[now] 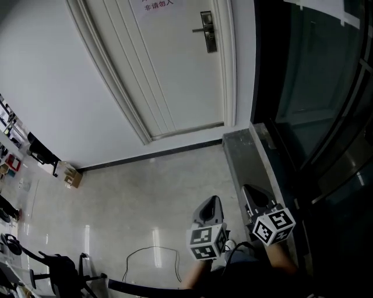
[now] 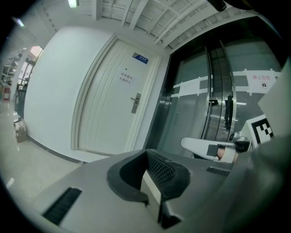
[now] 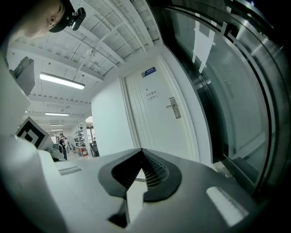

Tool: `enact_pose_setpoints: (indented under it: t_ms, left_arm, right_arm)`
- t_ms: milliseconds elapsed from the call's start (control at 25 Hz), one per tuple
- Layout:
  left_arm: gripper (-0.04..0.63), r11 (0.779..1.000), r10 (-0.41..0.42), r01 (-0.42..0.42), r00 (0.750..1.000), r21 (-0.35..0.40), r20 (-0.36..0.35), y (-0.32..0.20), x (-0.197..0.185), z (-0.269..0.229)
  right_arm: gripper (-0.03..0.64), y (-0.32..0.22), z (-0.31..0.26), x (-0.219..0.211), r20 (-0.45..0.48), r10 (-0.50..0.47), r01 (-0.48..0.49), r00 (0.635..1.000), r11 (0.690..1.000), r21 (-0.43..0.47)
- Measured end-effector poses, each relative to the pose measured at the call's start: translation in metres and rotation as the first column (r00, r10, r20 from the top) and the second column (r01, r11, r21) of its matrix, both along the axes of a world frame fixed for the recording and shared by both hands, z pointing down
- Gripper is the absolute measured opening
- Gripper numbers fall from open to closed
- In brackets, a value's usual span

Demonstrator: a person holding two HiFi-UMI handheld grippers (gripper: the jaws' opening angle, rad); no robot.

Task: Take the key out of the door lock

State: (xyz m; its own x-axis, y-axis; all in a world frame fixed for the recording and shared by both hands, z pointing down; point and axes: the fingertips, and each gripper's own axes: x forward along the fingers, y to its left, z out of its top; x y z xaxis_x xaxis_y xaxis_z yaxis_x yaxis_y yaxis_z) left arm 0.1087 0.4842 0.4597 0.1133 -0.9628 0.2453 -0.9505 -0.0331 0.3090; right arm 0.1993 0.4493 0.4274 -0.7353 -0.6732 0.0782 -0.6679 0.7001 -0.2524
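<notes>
The white door [image 1: 175,75] stands shut across the floor, its metal lock plate and lever handle [image 1: 207,32] at the top of the head view. The lock also shows small in the left gripper view [image 2: 135,103] and the right gripper view [image 3: 174,108]. A key is too small to make out in any view. My left gripper [image 1: 211,202] and right gripper [image 1: 249,191] hang side by side low in the head view, far from the door. The left gripper's [image 2: 146,152] jaws meet with nothing between them. So do the right gripper's [image 3: 141,151].
A dark glass wall [image 1: 315,87] with metal frames runs along the right, with a grey stone ledge [image 1: 245,157] at its foot. A paper notice [image 1: 154,6] hangs on the door. A cardboard box [image 1: 72,176], a black chair [image 1: 41,152] and a floor cable [image 1: 151,256] lie left.
</notes>
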Motion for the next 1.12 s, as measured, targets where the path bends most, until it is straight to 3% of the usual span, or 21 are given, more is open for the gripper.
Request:
enact_pose_setpoints:
  t_ms: [520, 1120]
  left_arm:
    - [0.0, 1.0, -0.016, 0.016, 1.0, -0.001, -0.002, -0.089, -0.011, -0.001]
    - [0.0, 0.997, 0.071, -0.073, 0.997, 0.037, 0.035, -0.239, -0.096, -0.017]
  right_arm:
    - [0.0, -0.092, 0.008, -0.007, -0.015, 0.004, -0.004, 1.0, 1.0, -0.014]
    - [0.0, -0.231, -0.011, -0.092, 0.021, 0.087, -0.087, 0.996, 0.996, 0.035]
